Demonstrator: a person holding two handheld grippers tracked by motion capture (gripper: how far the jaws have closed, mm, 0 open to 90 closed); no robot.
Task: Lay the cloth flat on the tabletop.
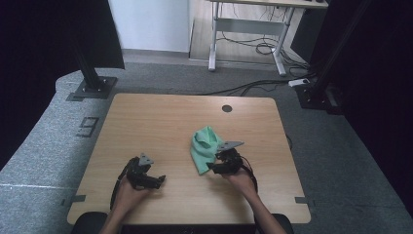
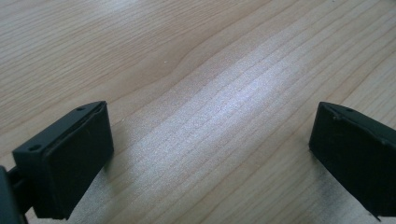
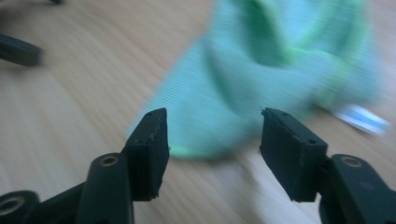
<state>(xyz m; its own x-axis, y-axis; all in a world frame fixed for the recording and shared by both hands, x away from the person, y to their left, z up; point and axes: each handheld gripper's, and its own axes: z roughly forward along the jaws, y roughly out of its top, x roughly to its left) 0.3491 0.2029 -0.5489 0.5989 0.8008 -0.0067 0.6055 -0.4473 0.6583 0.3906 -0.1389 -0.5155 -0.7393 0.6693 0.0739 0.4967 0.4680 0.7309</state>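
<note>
One crumpled mint-green woven cloth (image 1: 204, 147) is lying bunched on the pale wooden table (image 1: 160, 122), right of centre. Two black grippers are hovering: the right gripper (image 3: 212, 140) is gaping just short of the cloth's edge, gripping nothing; the left gripper (image 2: 210, 154) is spread wide over bare wood.

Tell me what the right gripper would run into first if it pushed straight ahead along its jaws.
Most likely the green cloth: in the right gripper view it lies bunched on the table just beyond the right gripper, whose jaws stand open with nothing between them. The picture is blurred, so the gap is unclear.
</note>
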